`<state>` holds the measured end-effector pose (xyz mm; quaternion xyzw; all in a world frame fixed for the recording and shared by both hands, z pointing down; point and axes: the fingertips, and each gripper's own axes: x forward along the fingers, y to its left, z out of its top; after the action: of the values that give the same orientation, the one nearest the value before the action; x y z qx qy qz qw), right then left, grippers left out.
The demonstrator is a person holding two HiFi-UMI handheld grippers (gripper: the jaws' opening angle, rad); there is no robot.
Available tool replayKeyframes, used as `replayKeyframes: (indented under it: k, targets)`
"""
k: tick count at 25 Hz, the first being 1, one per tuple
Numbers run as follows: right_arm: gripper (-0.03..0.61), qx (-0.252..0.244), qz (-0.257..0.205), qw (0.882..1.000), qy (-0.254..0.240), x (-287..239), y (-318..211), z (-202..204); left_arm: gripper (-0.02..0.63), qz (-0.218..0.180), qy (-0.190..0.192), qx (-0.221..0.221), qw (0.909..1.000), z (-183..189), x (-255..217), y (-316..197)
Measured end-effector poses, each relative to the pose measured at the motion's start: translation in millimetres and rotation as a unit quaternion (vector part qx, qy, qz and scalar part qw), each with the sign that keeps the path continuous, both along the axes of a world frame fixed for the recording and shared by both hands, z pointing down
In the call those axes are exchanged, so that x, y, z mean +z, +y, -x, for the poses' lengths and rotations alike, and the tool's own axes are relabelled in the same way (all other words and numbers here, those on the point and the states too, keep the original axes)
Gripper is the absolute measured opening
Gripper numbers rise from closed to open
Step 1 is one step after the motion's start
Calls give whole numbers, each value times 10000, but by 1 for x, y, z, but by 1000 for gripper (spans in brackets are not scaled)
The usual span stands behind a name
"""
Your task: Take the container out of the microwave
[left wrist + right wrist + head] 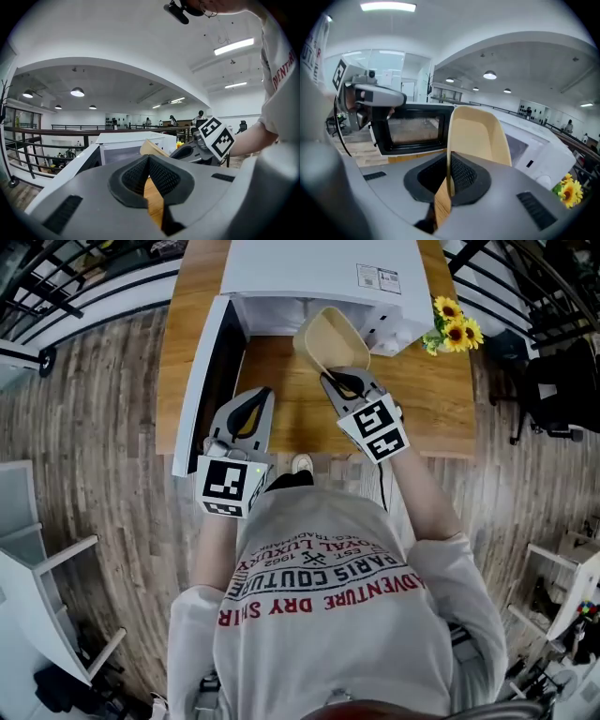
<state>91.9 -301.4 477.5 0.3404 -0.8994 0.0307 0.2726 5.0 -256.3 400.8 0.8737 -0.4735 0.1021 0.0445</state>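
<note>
Closest in, the person's grey printed T-shirt (328,615) fills the foreground. Left gripper (255,397), pads pressed together on nothing, hovers beside the white microwave oven's (319,268) open door (202,381). Right gripper (330,381) pinches the near wall of the beige plastic container (336,334), which is tilted above the wooden counter (431,399), just in front of the microwave's opening.

"PARIS COUTURE" on the shirt (328,615)

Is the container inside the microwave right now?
No, the right claw holds the beige container by its rim out in front of the open microwave, above the wooden table.
</note>
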Motion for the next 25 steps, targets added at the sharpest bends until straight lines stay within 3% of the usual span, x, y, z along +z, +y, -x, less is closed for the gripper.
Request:
replayKeyframes:
  k: [6, 14, 25]
  targets:
    - [35, 774, -544, 9939, -568, -45, 29, -28, 14, -197, 14, 5, 9998, 3, -16, 18]
    - [35, 1334, -1241, 9779, -1025, -107, 61, -55, 14, -512, 79, -60, 9986, 8, -44, 25]
    - [32, 1418, -1565, 9690, -1285, -119, 84, -73, 14, -648, 35, 6, 9979, -1, -56, 41]
